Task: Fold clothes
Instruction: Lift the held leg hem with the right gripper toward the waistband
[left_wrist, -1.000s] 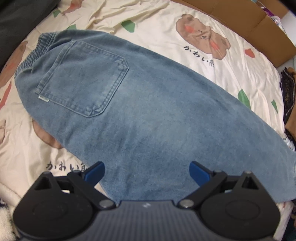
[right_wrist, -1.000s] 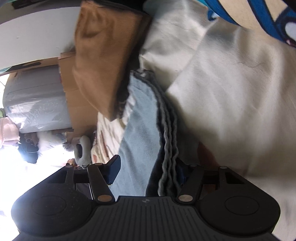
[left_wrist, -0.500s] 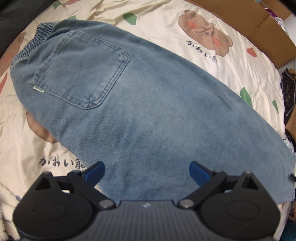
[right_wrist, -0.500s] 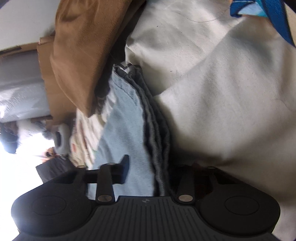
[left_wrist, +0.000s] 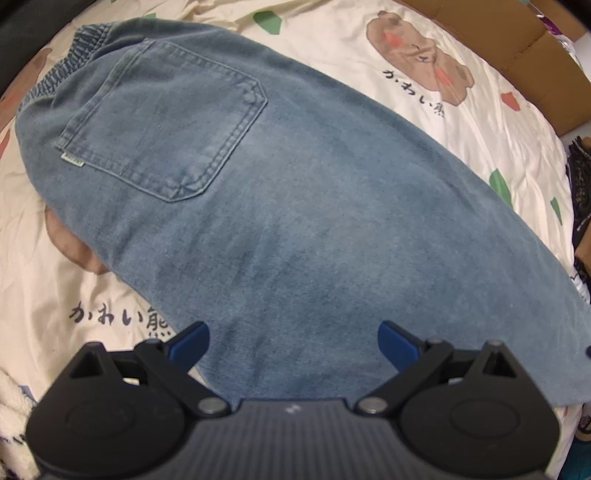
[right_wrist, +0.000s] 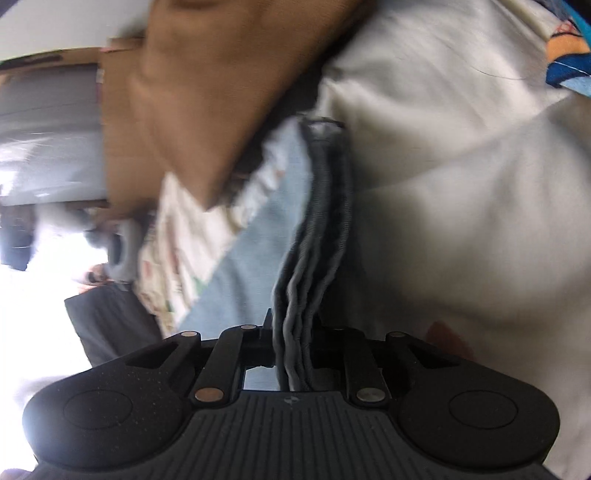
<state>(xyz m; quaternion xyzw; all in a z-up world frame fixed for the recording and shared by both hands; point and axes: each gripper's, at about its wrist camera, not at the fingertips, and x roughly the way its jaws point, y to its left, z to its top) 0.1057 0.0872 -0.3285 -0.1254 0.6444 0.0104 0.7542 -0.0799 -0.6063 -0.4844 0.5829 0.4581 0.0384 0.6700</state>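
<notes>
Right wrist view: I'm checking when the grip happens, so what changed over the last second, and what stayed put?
The right tool has just been closing: its jaws stood apart around the layered edge of the jeans and now pinch it. The left tool stays open above the jeans, which lie flat on the bear-print sheet as before.

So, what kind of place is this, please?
Most likely a bedroom, on a bed. The jeans lie flat on a cream sheet printed with cartoon bears, a brown cushion lies nearby, and cardboard boxes stand at the edge.
</notes>
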